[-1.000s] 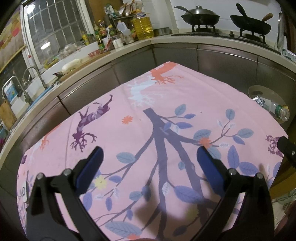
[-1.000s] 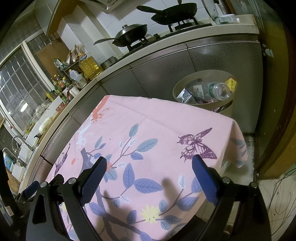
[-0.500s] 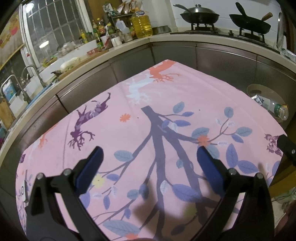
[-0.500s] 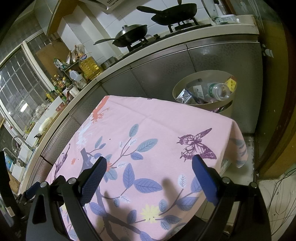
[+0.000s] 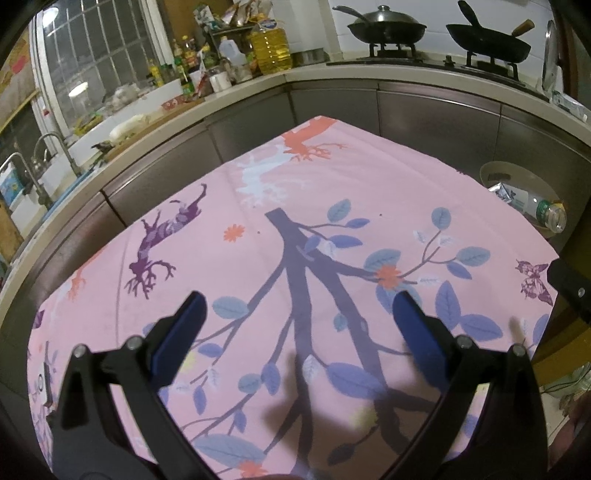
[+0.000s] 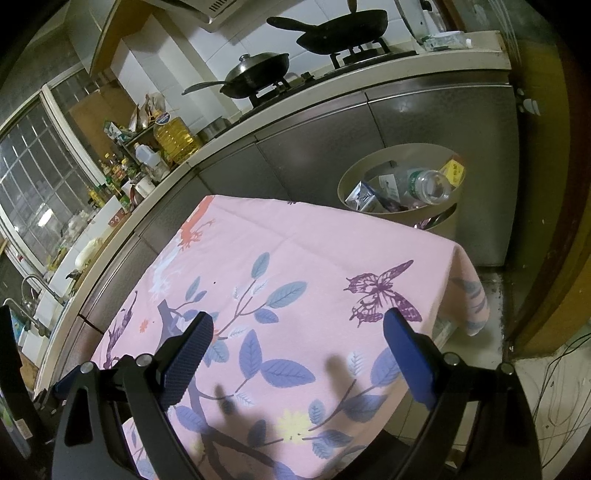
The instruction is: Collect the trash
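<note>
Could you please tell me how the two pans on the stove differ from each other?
The grey metal pan wears a domed lid with a knob; the black pan is uncovered. In the right wrist view, the grey pan sits nearer the yellow oil bottle, the black one farther right. Both rest on burner stands.

Cloth (image 6: 303, 258) covers table. Bin (image 6: 373, 162) beyond cloth's far right corner, against cabinets (image 6: 332, 147); bottle (image 6: 430, 184) and carton (image 6: 364, 197) in it. Two pans (image 5: 388, 27) on counter behind.
</note>
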